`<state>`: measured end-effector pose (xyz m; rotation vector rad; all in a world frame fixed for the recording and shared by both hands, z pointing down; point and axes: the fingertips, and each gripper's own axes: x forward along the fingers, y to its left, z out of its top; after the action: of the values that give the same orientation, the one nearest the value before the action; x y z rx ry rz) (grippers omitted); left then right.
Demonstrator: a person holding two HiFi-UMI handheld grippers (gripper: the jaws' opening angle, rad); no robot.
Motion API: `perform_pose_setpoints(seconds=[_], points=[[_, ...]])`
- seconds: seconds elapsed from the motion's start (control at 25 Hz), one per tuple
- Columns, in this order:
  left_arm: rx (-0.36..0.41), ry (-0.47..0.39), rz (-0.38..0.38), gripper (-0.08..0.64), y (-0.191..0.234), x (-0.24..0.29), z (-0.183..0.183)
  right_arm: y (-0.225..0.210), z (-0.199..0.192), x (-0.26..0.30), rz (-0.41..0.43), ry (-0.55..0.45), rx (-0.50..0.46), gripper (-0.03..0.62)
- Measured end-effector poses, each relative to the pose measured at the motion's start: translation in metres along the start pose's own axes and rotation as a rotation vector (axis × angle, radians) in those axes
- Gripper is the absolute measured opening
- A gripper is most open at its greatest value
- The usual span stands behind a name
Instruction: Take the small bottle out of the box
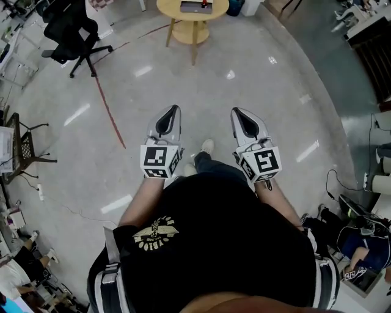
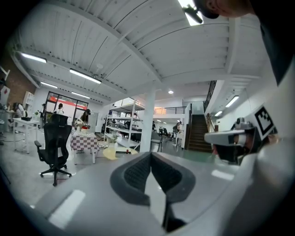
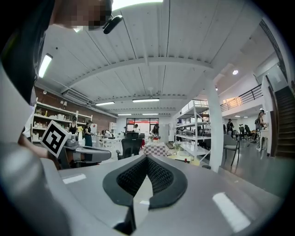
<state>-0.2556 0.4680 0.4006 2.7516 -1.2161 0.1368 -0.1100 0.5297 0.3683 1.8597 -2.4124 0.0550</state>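
I see no small bottle and no box that I can make out in any view. In the head view the person holds both grippers side by side at waist height over bare floor, pointing forward. My left gripper (image 1: 173,110) is shut, its tips together with nothing between them; it looks the same in the left gripper view (image 2: 151,155). My right gripper (image 1: 235,112) is also shut and empty, as the right gripper view (image 3: 147,157) confirms. Each gripper view catches the other gripper at its edge: the right gripper (image 2: 230,137) and the left gripper (image 3: 80,152).
A round wooden table (image 1: 177,8) stands ahead at the top with a dark flat object (image 1: 196,7) on it. At upper left is a black office chair (image 1: 72,33), and a red line (image 1: 109,110) crosses the floor. Cables and equipment (image 1: 360,214) lie at right.
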Motion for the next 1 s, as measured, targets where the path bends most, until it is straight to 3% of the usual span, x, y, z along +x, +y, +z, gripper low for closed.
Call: perform_pose_setpoints(seconds=[0.68, 1.0], points=[[-0.044, 0.066, 0.026, 0.0, 0.044, 0.079, -0.019, -0.033, -0.031, 0.095, 0.077, 0.093, 0.039, 0.008], [-0.017, 0.027, 0.013, 0.0, 0.057, 0.15, 0.009, -0.085, -0.013, 0.144, 0.079, 0.062, 0.015, 0.008]])
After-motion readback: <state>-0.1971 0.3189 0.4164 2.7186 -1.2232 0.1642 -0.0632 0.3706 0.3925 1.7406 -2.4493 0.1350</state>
